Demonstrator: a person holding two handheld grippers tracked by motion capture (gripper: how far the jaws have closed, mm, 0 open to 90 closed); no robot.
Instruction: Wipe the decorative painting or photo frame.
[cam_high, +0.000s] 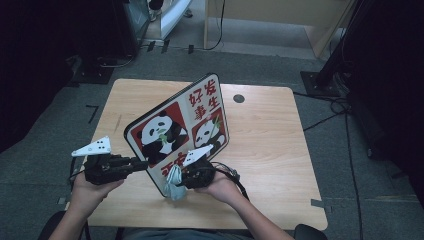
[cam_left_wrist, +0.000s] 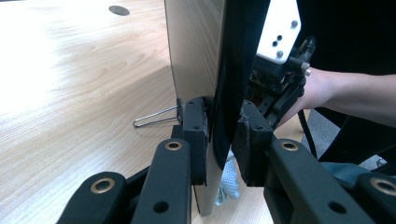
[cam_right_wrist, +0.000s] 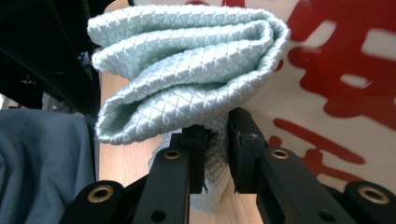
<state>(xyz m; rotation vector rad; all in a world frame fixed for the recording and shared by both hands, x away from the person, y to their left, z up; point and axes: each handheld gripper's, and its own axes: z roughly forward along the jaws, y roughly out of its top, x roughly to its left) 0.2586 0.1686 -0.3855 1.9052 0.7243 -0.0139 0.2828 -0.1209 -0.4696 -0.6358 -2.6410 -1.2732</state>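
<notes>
High view: panda board (cam_high: 180, 127) propped on edge on the wooden table (cam_high: 270, 145), tilted, printed face toward the camera, lower corner near the table's front. Left gripper (cam_high: 142, 164) reaching in from the left hand (cam_high: 90, 192), jaws clamped on the board's left lower edge. Right gripper (cam_high: 180, 181) in the right hand (cam_high: 220, 187), pressed against the board's lower printed face with a pale blue cloth (cam_high: 175, 184) bunched at its tip.

Left gripper view: left gripper (cam_left_wrist: 219, 140) with jaws closed on the thin board (cam_left_wrist: 196, 56), one pad on the plain tan back, the other on the dark-edged front. Wire stand (cam_left_wrist: 154, 119) sticking out from the back, resting on the table (cam_left_wrist: 70, 93). Scrap of cloth (cam_left_wrist: 229, 184) visible below the jaws. Right gripper's white plate (cam_left_wrist: 278, 32) and hand beyond the board.

Right gripper view: right gripper (cam_right_wrist: 217, 144) with jaws pinched tight on the quilted cloth (cam_right_wrist: 187, 70), folded wad bulging above them, touching the board's red-and-white face (cam_right_wrist: 345, 93). Strip of table (cam_right_wrist: 123, 158) below.
</notes>
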